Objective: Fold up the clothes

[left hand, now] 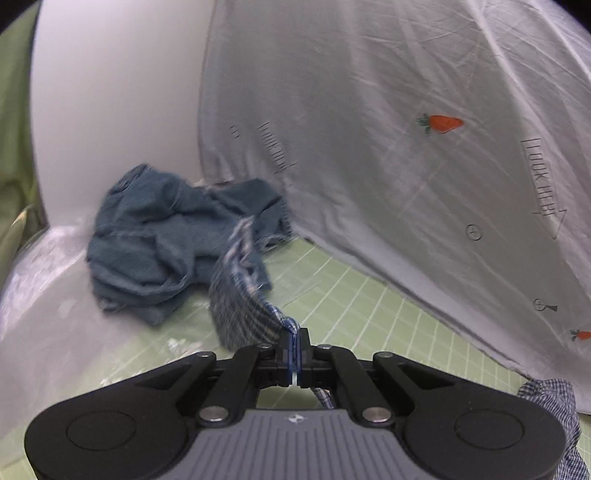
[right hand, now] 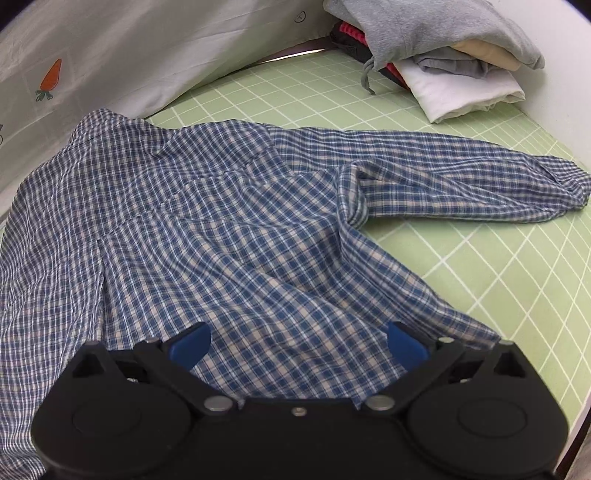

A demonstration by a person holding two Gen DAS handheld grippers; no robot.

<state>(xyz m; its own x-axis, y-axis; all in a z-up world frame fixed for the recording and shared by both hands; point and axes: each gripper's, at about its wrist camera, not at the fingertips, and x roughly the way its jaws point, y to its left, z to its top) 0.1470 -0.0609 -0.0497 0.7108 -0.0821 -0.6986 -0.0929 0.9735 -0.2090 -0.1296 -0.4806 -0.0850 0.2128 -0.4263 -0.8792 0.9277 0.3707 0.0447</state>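
Note:
A blue and white checked shirt [right hand: 221, 229] lies spread over the green grid mat [right hand: 498, 266], one sleeve [right hand: 480, 181] stretched to the right. My right gripper [right hand: 297, 341] hovers over the shirt's near part, open, its blue pads [right hand: 192, 345] wide apart with cloth below them. In the left wrist view my left gripper [left hand: 294, 338] is shut on a sleeve of the checked shirt [left hand: 240, 295], which hangs lifted and blurred off the mat [left hand: 351, 314]. More checked cloth [left hand: 554, 413] shows at the lower right.
A crumpled blue denim garment [left hand: 166, 243] lies on the mat's far left. A white sheet with carrot prints [left hand: 406, 147] hangs along the back. A stack of folded clothes, grey on top [right hand: 424, 33] and white below [right hand: 461, 92], sits at the far right corner.

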